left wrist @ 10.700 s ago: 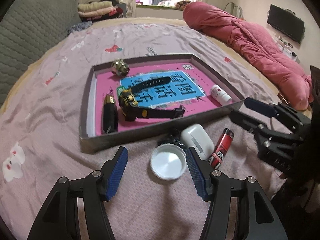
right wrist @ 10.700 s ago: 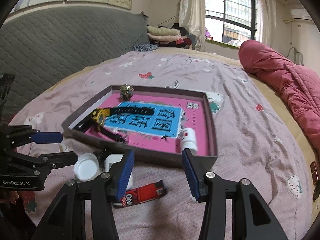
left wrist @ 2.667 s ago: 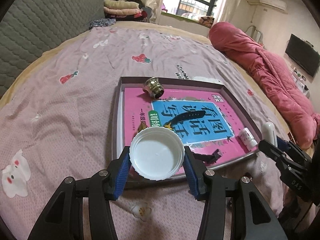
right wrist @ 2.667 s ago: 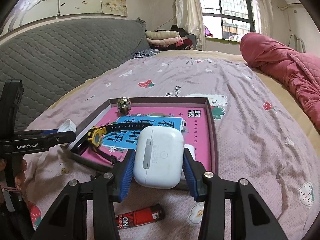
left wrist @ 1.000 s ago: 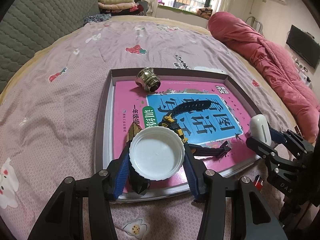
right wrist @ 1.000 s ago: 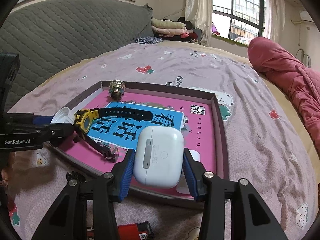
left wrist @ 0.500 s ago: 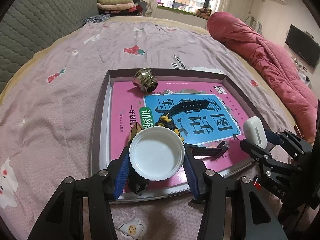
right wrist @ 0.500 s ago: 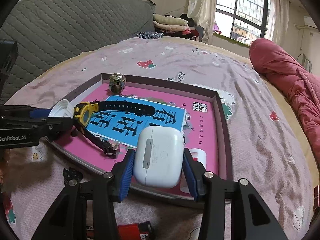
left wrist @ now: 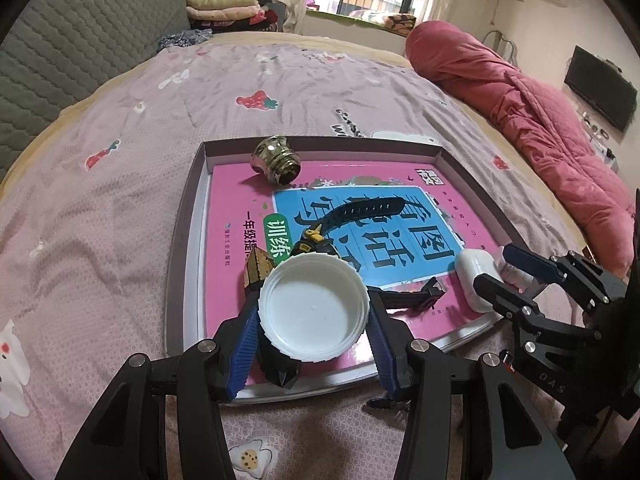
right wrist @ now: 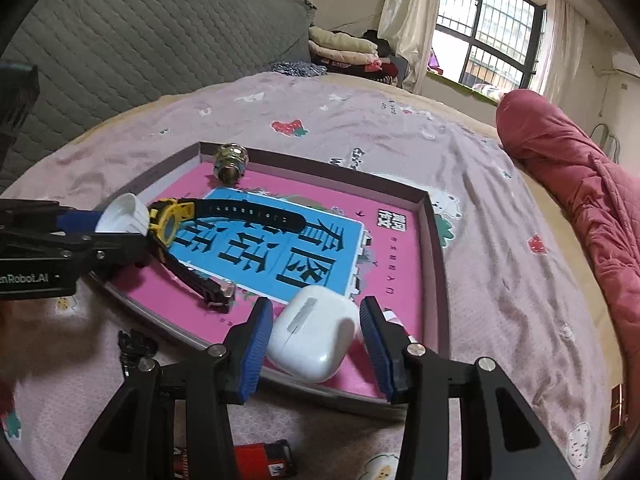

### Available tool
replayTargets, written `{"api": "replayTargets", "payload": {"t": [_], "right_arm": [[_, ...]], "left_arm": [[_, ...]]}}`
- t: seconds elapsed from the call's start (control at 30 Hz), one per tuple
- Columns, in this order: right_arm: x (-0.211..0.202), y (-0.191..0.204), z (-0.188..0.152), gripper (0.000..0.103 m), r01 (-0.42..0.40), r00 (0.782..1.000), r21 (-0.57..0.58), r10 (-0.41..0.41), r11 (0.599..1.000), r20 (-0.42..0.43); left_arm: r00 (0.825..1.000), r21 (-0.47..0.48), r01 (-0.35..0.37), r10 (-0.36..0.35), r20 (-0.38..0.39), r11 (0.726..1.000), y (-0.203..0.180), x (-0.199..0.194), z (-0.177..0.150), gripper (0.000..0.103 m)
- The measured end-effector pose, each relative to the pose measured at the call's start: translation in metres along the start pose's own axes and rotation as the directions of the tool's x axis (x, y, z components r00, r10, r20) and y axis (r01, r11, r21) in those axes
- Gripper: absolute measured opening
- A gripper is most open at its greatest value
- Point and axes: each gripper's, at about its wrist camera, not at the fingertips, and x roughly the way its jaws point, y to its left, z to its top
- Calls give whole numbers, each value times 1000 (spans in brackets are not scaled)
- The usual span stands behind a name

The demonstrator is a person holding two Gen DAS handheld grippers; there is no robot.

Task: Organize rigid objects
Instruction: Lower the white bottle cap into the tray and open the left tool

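Observation:
A shallow grey box tray [left wrist: 188, 216] [right wrist: 432, 236] with a pink and blue book lining it lies on the bed. My left gripper [left wrist: 314, 344] is shut on a white plastic lid [left wrist: 314, 312] and holds it over the tray's near left corner; the lid also shows in the right wrist view [right wrist: 124, 214]. My right gripper [right wrist: 316, 340] is open around a white earbud case [right wrist: 314, 334] [left wrist: 474, 276] that lies tilted in the tray's near right part. In the tray lie a yellow and black watch [right wrist: 224, 220] [left wrist: 352, 212], a metal fitting [left wrist: 276, 159] [right wrist: 231, 163] and a black and gold object [left wrist: 258, 268].
A red and black lighter [right wrist: 264, 460] and a small black clip [right wrist: 136, 346] lie on the pink bedsheet in front of the tray. A rolled red quilt [left wrist: 532, 120] lies at the right. A grey padded headboard [right wrist: 140, 36] is at the left.
My right gripper has opened and the earbud case now lies tilted in the tray. My left gripper still holds the white lid over the tray's near left corner.

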Motion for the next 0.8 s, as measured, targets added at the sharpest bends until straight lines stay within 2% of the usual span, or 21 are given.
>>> {"api": "replayTargets", "payload": {"t": [0.33,0.8], "right_arm": [[2,-6,-2,46,-36,999,51,37,998,-11],[1,-10,-2,46,-29,1000,80,28,996,11]], "left_arm": [[1000,-43,-17,16,-20,999,10,6,2,52],[999,-53,-21,19,-37,998,10,11,2,52]]}}
